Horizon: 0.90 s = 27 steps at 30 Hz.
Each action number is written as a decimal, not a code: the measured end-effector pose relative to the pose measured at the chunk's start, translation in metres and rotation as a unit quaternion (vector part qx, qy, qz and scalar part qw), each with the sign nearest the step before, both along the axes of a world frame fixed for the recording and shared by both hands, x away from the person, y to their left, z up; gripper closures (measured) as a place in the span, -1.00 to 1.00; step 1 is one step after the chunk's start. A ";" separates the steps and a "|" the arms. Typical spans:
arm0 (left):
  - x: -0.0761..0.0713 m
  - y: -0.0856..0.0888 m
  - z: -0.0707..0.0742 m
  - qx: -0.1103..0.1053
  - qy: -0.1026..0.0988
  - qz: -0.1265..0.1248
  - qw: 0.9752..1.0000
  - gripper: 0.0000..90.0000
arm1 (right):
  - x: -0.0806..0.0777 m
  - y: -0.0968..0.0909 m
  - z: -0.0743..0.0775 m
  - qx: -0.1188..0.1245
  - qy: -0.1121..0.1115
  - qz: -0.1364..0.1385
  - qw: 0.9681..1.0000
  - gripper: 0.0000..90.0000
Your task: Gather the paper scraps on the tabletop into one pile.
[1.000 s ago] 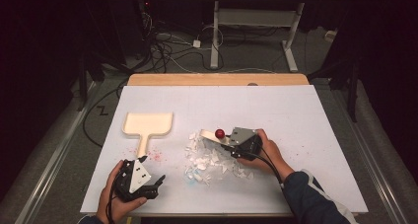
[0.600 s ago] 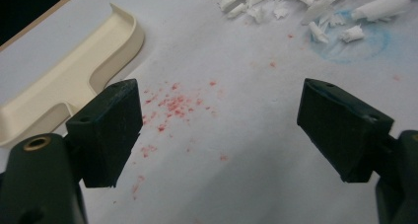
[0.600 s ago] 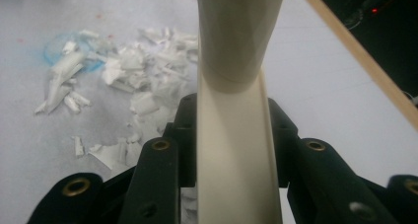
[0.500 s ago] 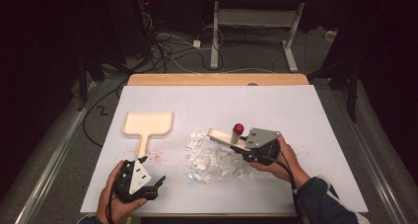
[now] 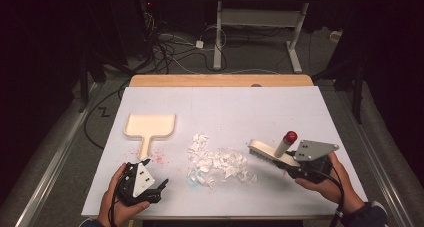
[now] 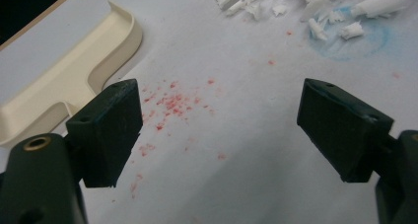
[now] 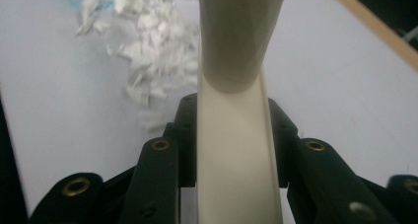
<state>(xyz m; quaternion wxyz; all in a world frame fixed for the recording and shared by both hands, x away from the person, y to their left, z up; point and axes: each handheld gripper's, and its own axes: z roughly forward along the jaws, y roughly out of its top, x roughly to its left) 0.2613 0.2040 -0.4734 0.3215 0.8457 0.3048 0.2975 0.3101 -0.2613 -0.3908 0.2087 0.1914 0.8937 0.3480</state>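
Right tool [image 5: 292, 163]: lower right of the high view, in the person's right hand [image 5: 325, 179]; its jaws are clamped on the cream handle of the brush [image 5: 270, 152], which fills the gap between them in the right gripper view.
Brush: bristle head points toward frame centre, just right of the paper scraps; whether the bristles touch the bench cannot be told. A red-capped knob [image 5: 289, 136] stands up from it.
Left tool [image 5: 161, 187]: lower left of the high view, in the left hand [image 5: 116, 199]; jaws spread wide with nothing between them, over bare sheet speckled with red flecks [image 6: 172, 103].
Paper scraps [image 5: 215, 162]: loose white pile at lower centre, between the two tools.
Dustpan [image 5: 149, 128]: cream, flat on the bench at centre left, handle toward the lower edge, well apart from the scraps.
Bench [image 5: 225, 102]: covered by a white sheet.
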 end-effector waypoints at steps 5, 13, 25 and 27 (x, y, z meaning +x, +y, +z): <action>0.001 -0.002 -0.001 0.004 0.006 -0.005 1.000 -0.63 | -0.022 -0.023 -0.004 -0.018 0.043 0.009 0.999 0.51; 0.004 -0.006 -0.003 0.011 0.012 -0.014 1.000 -0.63 | -0.023 -0.012 -0.017 -0.030 0.096 0.054 0.993 0.51; 0.006 -0.006 -0.004 0.011 0.012 -0.013 1.000 -0.63 | -0.001 0.045 -0.025 -0.012 0.067 0.063 0.996 0.51; 0.006 -0.006 -0.003 0.011 0.012 -0.014 1.000 -0.63 | 0.004 0.052 -0.024 0.002 0.064 0.065 0.996 0.51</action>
